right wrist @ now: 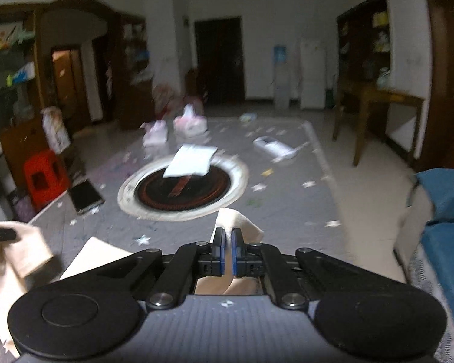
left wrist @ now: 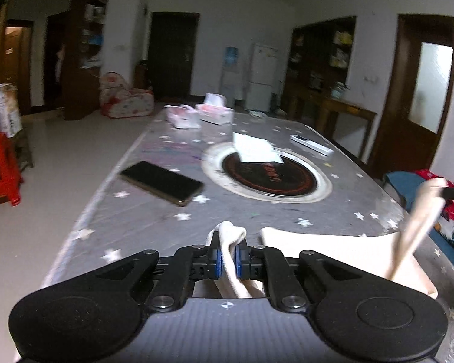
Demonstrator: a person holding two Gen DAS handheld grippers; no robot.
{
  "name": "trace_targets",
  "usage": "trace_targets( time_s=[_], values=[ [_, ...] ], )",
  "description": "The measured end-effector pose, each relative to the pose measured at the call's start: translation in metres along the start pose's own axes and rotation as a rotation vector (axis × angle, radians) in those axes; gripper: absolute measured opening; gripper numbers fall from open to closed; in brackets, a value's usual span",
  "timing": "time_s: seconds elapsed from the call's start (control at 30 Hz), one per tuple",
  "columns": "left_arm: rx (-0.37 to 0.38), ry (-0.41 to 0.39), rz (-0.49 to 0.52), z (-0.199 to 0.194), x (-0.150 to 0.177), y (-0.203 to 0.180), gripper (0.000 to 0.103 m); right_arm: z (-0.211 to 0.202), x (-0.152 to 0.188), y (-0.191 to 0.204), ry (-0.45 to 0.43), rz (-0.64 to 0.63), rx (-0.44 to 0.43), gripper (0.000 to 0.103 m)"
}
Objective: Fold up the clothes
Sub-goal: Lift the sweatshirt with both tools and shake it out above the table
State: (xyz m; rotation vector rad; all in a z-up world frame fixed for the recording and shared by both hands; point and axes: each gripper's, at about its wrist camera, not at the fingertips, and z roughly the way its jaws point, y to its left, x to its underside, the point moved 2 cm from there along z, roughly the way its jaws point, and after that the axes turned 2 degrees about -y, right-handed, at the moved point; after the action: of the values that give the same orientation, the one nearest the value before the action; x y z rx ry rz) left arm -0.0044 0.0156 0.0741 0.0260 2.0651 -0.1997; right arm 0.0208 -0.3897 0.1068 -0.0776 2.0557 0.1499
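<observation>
Over the starred table [left wrist: 142, 211], both grippers' fingers [left wrist: 216, 258] [right wrist: 219, 255] pinch the cream garment [left wrist: 290, 242] between them.

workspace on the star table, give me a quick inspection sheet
surface: grey star-print table, round inset hotplate in its middle
job's things: cream garment, lifted at two points off the near edge
clutter: black phone, white paper over the hotplate, tissue box, pink-white pack, white remote
grippers: left hand-held gripper shut on a garment fold; right hand-held gripper shut on another part of it
cables: nothing seen
surroundings: red stool, fridge, water dispenser, dark wood shelves, blue bedding
</observation>
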Motion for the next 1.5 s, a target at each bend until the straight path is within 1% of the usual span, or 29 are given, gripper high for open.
trace_targets(
  time_s=[0.1,0.23,0.4,0.47,0.5,0.53,0.57,0.63,0.67,0.73,0.83,0.87,0.93,0.97,1.0,1.07,1.13,1.23,1.27,1.33,1.37,1.47,1.5],
  values=[
    [-0.042,-0.003,-0.029,-0.02,0.01,0.017,0.009,-0.032,0.006,-0.022,-0.042,0.032,0.045,0.003],
    [-0.087,0.016,-0.058,-0.038,0.025,0.034,0.008,-0.073,0.021,-0.051,-0.083,0.067,0.123,0.003],
    [-0.127,0.039,-0.072,-0.053,0.042,0.047,0.008,-0.122,0.051,-0.085,-0.134,0.151,0.22,0.001],
    [-0.139,0.072,-0.07,-0.052,0.049,0.048,0.009,-0.128,0.064,-0.094,-0.113,0.173,0.24,0.001],
    [-0.151,0.088,-0.058,-0.051,0.053,0.049,0.009,-0.129,0.072,-0.097,-0.089,0.17,0.252,0.001],
    [-0.163,0.097,-0.046,-0.051,0.056,0.048,0.012,-0.129,0.08,-0.099,-0.065,0.168,0.263,0.001],
    [-0.174,0.103,-0.04,-0.051,0.059,0.048,0.015,-0.127,0.086,-0.097,-0.042,0.163,0.25,0.002],
    [-0.194,0.115,-0.029,-0.051,0.064,0.049,0.016,-0.122,0.097,-0.092,0.005,0.153,0.222,0.005],
    [-0.2,0.117,-0.028,-0.051,0.064,0.049,0.021,-0.12,0.102,-0.089,0.028,0.149,0.209,0.005],
    [-0.228,0.107,-0.006,-0.057,0.065,0.049,0.027,-0.113,0.109,-0.088,0.053,0.152,0.195,0.007],
    [-0.26,0.1,0.013,-0.064,0.064,0.052,0.032,-0.1,0.118,-0.091,0.09,0.175,0.196,0.017],
    [-0.264,0.099,0.011,-0.066,0.063,0.054,0.034,-0.096,0.121,-0.092,0.103,0.188,0.196,0.022],
    [-0.261,0.094,0.019,-0.072,0.063,0.053,0.036,-0.088,0.126,-0.094,0.127,0.197,0.205,0.023],
    [-0.247,0.09,0.03,-0.075,0.063,0.05,0.036,-0.084,0.129,-0.096,0.134,0.2,0.207,0.023],
    [-0.223,0.087,0.038,-0.078,0.063,0.045,0.036,-0.08,0.132,-0.098,0.141,0.203,0.21,0.027],
    [-0.172,0.082,0.053,-0.082,0.064,0.034,0.036,-0.073,0.137,-0.1,0.148,0.209,0.224,0.039],
    [-0.102,0.081,0.077,-0.086,0.066,0.019,0.036,-0.066,0.14,-0.103,0.159,0.221,0.232,0.039],
    [0.01,0.083,0.119,-0.088,0.07,-0.009,0.036,-0.062,0.146,-0.106,0.178,0.231,0.221,0.037],
    [0.049,0.088,0.131,-0.088,0.072,-0.019,0.036,-0.06,0.149,-0.106,0.185,0.229,0.22,0.033],
    [0.117,0.101,0.161,-0.088,0.076,-0.039,0.036,-0.058,0.151,-0.106,0.178,0.211,0.231,0.022],
    [0.145,0.107,0.176,-0.088,0.078,-0.048,0.036,-0.059,0.151,-0.105,0.174,0.206,0.229,0.012],
    [0.23,0.124,0.227,-0.087,0.086,-0.074,0.036,-0.065,0.15,-0.101,0.157,0.184,0.232,0.004],
    [0.249,0.13,0.242,-0.086,0.088,-0.081,0.036,-0.068,0.149,-0.1,0.147,0.173,0.237,0.004]
  ],
)
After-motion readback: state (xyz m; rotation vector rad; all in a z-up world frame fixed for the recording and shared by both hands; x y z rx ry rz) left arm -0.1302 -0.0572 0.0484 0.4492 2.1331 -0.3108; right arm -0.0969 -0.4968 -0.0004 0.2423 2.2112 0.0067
